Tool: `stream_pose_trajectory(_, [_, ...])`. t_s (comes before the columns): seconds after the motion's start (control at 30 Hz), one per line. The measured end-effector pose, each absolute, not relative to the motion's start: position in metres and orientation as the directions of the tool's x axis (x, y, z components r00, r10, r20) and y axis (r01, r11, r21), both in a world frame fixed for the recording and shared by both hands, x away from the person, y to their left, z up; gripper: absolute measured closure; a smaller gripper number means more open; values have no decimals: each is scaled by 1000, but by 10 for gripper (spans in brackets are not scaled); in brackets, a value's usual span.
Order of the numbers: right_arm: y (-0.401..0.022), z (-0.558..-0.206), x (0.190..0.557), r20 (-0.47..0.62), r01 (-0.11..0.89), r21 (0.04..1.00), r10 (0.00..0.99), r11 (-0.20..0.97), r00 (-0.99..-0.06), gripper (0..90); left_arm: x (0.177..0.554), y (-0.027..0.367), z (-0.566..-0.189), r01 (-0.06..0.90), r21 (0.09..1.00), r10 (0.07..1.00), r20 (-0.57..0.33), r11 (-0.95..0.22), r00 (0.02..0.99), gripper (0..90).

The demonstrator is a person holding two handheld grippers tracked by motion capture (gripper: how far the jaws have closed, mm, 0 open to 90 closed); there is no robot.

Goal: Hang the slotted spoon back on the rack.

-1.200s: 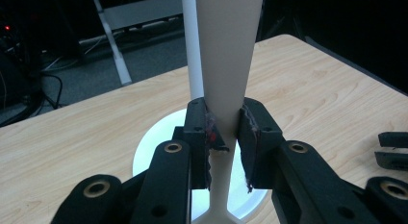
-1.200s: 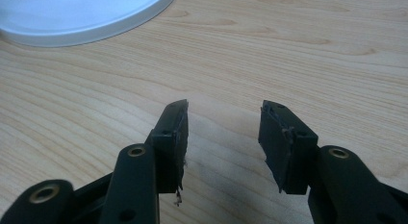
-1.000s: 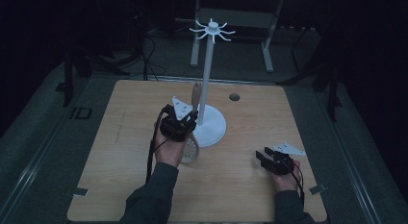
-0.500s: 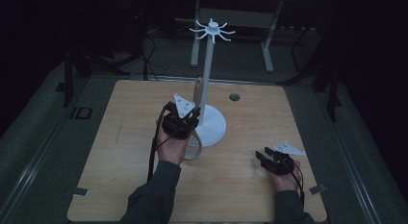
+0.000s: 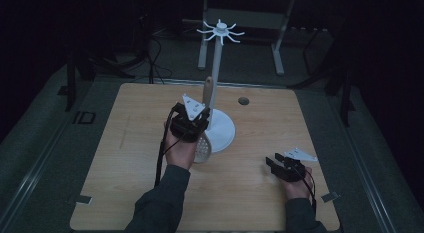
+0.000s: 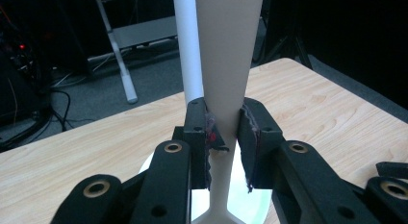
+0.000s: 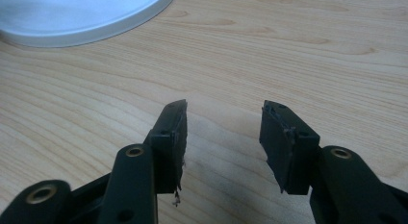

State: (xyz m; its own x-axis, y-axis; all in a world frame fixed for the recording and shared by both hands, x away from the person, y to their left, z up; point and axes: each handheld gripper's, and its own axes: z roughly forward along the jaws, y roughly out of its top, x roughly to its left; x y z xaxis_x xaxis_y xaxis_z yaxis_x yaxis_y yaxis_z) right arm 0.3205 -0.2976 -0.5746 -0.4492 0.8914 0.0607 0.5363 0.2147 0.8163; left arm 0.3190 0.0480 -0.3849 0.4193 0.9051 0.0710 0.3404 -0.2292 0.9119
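One slotted spoon (image 5: 204, 138) is pinched by its handle in the left claw (image 6: 225, 132), beside the white hook stand (image 5: 218, 83), not hung yet. Right claw (image 7: 223, 137) rests wide apart, holding nothing, on the tabletop (image 5: 125, 143).

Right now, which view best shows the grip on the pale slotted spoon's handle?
Left gripper view: both pads press the pale slotted spoon's handle, in front of the white stand pole. High view shows the left gripper from above, with the spoon head below it. Right gripper view shows wooden table and the stand's base.

Dim, dark-edged high view — gripper views brighter, near parts softly blurred.
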Motion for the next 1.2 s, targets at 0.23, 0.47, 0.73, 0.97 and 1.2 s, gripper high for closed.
stream_pose_trajectory(0.23, [-298,-575,321,62,538,816,892,213,-448,521,320,46,-378,331,917,910,73,-223,409,749])
stream_pose_trajectory(0.47, [-298,-575,321,61,538,815,891,216,-450,521,321,41,-369,318,921,914,85,-224,398,749])
stream_pose_trajectory(0.73, [-298,-575,321,63,541,813,891,216,-450,521,326,34,-357,302,927,917,95,-223,387,749])
stream_pose_trajectory(0.97, [-297,-575,321,60,540,812,890,219,-452,520,330,27,-342,290,933,928,101,-214,359,750])
stream_pose_trajectory(1.2, [-298,-575,321,61,540,813,890,218,-452,519,338,19,-327,279,935,934,120,-220,335,750])
